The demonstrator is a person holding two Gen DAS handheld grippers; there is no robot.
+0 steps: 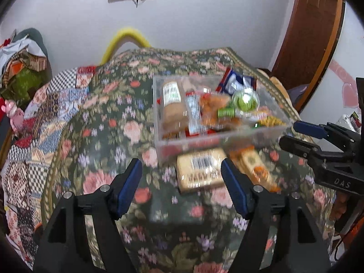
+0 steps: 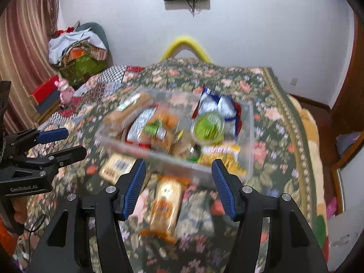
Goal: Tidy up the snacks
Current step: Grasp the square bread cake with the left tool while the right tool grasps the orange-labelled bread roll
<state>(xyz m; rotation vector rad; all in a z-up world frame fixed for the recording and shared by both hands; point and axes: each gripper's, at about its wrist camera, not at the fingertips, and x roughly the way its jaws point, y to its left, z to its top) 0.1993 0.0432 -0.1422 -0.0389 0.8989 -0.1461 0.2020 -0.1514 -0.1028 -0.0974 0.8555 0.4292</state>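
Left wrist view: left gripper (image 1: 180, 183) jaws spread wide, holding nothing. Beige barcode-labelled snack packet (image 1: 200, 170) flat on floral tablecloth (image 1: 113, 113) between fingers, long axis running away from camera, just before clear plastic snack-filled bin (image 1: 216, 140).

Right wrist view: right gripper (image 2: 178, 186) likewise released. Orange-and-cream wrapped snack (image 2: 165, 204) between fingers, long axis toward bin (image 2: 249, 150). Frames blurred.

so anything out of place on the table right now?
Two snack packs lie outside the clear bin, on the floral cloth in front of it: a barcode-labelled pack and an orange-printed pack. The rest sits in the bin. No spill or damage visible, though both views are blurred.
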